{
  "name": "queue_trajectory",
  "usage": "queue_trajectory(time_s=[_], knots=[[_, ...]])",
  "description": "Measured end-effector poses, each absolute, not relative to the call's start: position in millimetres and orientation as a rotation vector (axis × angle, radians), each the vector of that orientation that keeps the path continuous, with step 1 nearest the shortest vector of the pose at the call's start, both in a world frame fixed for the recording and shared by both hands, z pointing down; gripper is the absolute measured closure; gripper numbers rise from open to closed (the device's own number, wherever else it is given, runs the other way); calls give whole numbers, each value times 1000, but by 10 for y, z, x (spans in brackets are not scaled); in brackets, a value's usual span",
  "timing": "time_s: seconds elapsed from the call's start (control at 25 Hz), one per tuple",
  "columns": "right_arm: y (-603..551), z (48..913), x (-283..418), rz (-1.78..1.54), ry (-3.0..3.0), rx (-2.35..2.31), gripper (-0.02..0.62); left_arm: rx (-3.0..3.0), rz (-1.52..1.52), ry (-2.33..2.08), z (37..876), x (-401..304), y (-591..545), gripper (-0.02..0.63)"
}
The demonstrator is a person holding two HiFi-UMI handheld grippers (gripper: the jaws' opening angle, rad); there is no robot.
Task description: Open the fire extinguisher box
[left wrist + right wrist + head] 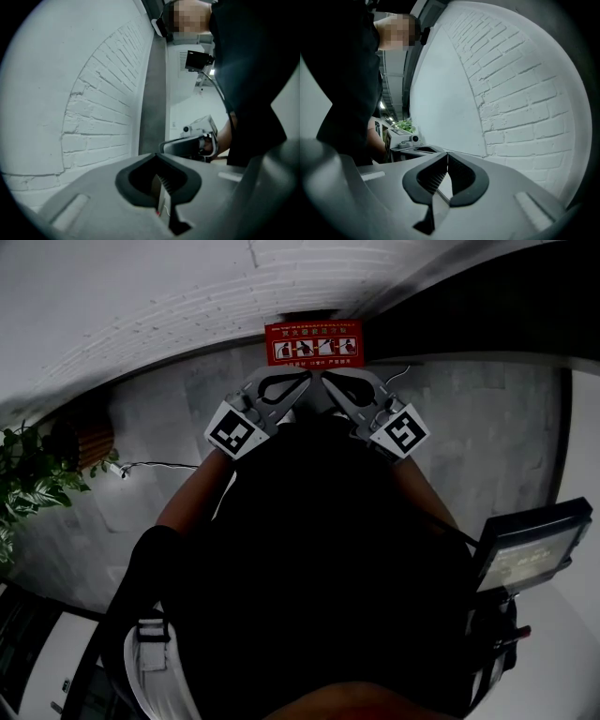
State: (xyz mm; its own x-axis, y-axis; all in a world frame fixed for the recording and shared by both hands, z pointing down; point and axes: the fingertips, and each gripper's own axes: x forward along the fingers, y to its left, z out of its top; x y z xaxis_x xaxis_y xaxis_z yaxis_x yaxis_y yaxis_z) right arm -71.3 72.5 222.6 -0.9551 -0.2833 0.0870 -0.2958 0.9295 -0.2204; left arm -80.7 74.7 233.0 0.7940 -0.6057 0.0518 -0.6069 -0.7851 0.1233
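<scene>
Head view, red fire extinguisher box (313,332), white pictogram label (314,349), writing illegible

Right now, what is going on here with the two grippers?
A person holds the left gripper and the right gripper close together, tips almost meeting, just before the red fire extinguisher box by the white brick wall. Both have their jaws shut and hold nothing. The box looks still closed.
</scene>
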Motion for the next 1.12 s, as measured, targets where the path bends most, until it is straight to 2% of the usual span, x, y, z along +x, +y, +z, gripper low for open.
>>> queue_trajectory(time_s=[0.24, 0.6, 1.12], knots=[[425, 2265, -566, 363, -3031, 453, 586, 2805, 60, -1047, 2405, -858, 451, 606], [-25, 2373, -184, 403, -3063, 385, 586, 2738, 143, -1164, 2540, -471, 154, 606], [-451, 3321, -73, 562, -2935, 498, 584, 2637, 232, -1155, 3374, -399, -78, 606]])
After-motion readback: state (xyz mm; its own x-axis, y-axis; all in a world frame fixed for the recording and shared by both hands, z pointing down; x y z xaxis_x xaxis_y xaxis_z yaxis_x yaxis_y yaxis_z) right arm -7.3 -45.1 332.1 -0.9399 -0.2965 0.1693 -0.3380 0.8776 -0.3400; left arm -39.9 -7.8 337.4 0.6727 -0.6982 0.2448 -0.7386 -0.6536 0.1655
